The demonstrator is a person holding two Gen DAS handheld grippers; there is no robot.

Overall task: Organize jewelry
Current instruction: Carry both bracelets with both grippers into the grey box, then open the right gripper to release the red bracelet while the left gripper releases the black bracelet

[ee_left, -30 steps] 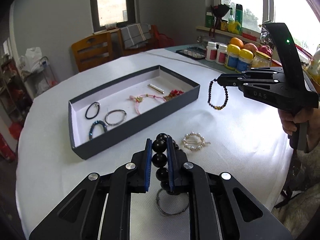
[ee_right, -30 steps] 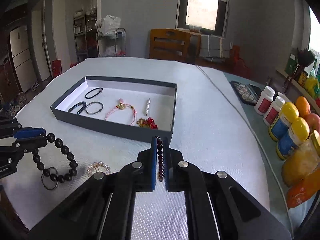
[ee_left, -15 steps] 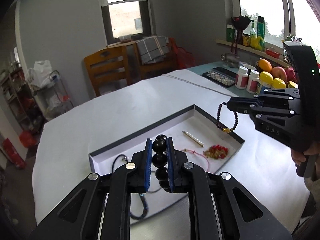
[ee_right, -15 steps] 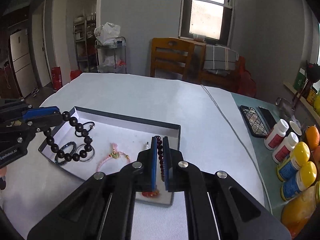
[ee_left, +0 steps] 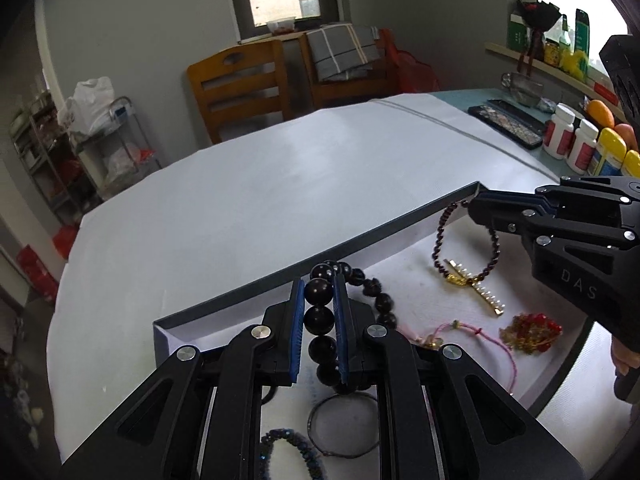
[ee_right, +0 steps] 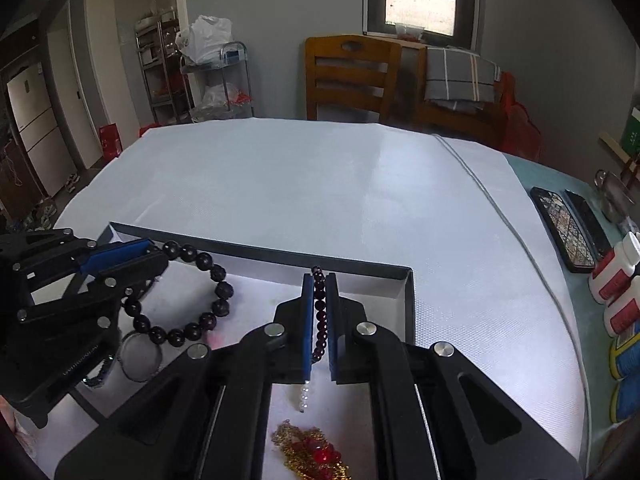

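A dark grey tray (ee_left: 360, 236) with a white floor lies on the white table. My left gripper (ee_left: 319, 300) is shut on a bracelet of large black beads (ee_left: 318, 314) and holds it over the tray's left part; it also shows in the right wrist view (ee_right: 218, 292). My right gripper (ee_right: 319, 300) is shut on a thin dark red bead bracelet (ee_right: 319, 320), which hangs over the tray's right part (ee_left: 440, 240). In the tray lie a pearl bar clip (ee_left: 478, 288), a pink cord bracelet (ee_left: 460, 330), a red and gold piece (ee_left: 532, 332), a thin ring bracelet (ee_left: 344, 428) and a dark blue bracelet (ee_left: 288, 446).
Pill bottles (ee_left: 568, 138) and yellow-capped jars (ee_left: 612, 156) stand at the table's right edge, beside two phones (ee_right: 568, 224). Wooden chairs (ee_left: 240, 84) stand beyond the far edge. The left gripper (ee_right: 80, 276) and right gripper (ee_left: 560, 224) are close together over the tray.
Both grippers have moved forward and down over the tray, each still holding its bracelet. The bracelets now hang just above the tray floor.
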